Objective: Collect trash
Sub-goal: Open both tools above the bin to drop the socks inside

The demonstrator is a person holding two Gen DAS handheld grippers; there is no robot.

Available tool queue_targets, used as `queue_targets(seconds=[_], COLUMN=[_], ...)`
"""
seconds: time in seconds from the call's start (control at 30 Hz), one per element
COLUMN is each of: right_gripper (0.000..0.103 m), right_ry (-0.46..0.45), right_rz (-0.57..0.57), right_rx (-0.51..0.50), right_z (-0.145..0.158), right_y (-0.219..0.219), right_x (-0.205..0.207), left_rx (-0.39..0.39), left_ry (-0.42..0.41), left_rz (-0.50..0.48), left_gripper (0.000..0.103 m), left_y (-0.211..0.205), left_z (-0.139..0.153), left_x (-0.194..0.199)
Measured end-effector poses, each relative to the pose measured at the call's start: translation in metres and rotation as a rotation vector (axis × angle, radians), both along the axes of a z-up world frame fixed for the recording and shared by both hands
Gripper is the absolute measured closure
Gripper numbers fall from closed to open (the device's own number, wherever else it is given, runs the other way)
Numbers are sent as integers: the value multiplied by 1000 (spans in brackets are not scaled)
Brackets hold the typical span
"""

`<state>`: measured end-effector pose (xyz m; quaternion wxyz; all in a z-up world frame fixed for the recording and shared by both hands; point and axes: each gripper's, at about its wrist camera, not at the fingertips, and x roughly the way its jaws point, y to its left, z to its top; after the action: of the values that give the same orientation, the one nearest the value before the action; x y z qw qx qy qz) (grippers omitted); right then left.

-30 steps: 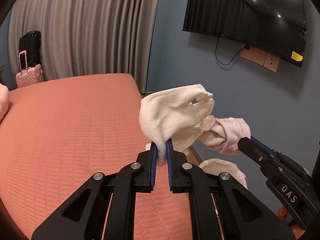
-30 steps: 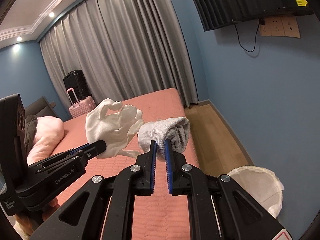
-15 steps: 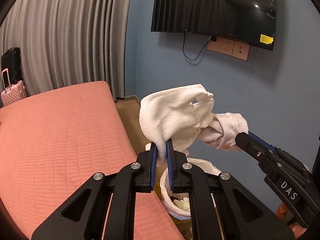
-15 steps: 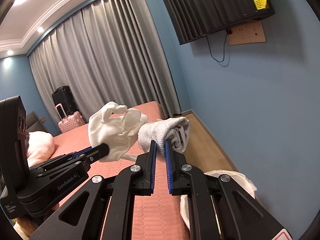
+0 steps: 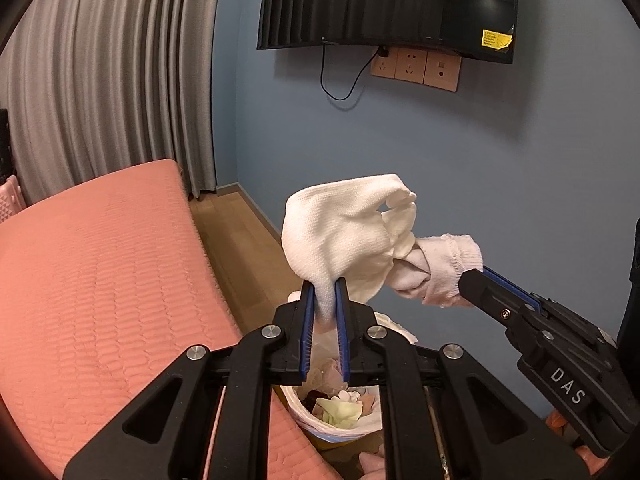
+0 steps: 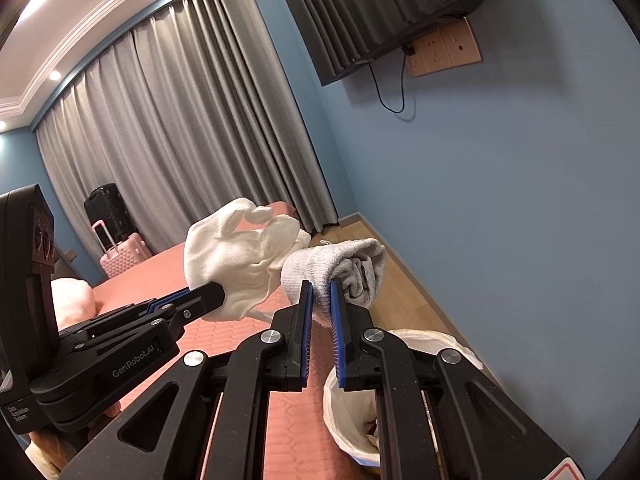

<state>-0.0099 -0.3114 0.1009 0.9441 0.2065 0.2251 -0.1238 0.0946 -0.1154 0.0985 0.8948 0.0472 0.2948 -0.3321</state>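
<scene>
My left gripper (image 5: 324, 292) is shut on a crumpled white cloth (image 5: 344, 236), which also shows in the right wrist view (image 6: 232, 260). My right gripper (image 6: 320, 292) is shut on a rolled greyish-white sock (image 6: 340, 268), seen in the left wrist view (image 5: 436, 272) touching the cloth. Both are held in the air above a trash bin with a white liner (image 5: 340, 420), which holds several scraps. The bin's rim shows in the right wrist view (image 6: 436, 340), below and right of my right gripper.
A bed with a salmon-pink cover (image 5: 100, 280) lies left of the bin. A blue wall (image 5: 460, 160) with a TV (image 5: 384, 4) and sockets stands behind. Wooden floor (image 5: 240, 240) runs between bed and wall. Suitcases (image 6: 116, 240) stand by grey curtains.
Both grippers have swung right from over the bed towards the wall, still holding the cloth and the sock. The bin has come into view beneath them.
</scene>
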Motion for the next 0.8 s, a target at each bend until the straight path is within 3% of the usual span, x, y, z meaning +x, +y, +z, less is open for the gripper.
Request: queue_targets(seconds=[0.2,0.33,0.4,0.6,0.67,0.8], right_gripper=[94,93,92,89,81,74], right_ry=[37,53,64,110,125,151], right_rz=[-15,-25,-23,-21,-20,-7], right_rx=[5,14,12,6,4,-7], right_z=[-17,-27,-31,-37,-39,-41], right_y=[-15,-21,-21,-12,-9,2], right_x=[10,16,17,22,21,19], left_rx=[7,0,-6,7,7,26], left_ry=[24,31,29,36,36,20], left_rz=[-17,9,22,43,51,78], left_gripper=[86,53,44,43,43,40], left_y=[-18,-20,-19,-11,-7,3], left_z=[-12,-19,-21,-27,-28,-30], left_x=[10,16,16,17,16,12])
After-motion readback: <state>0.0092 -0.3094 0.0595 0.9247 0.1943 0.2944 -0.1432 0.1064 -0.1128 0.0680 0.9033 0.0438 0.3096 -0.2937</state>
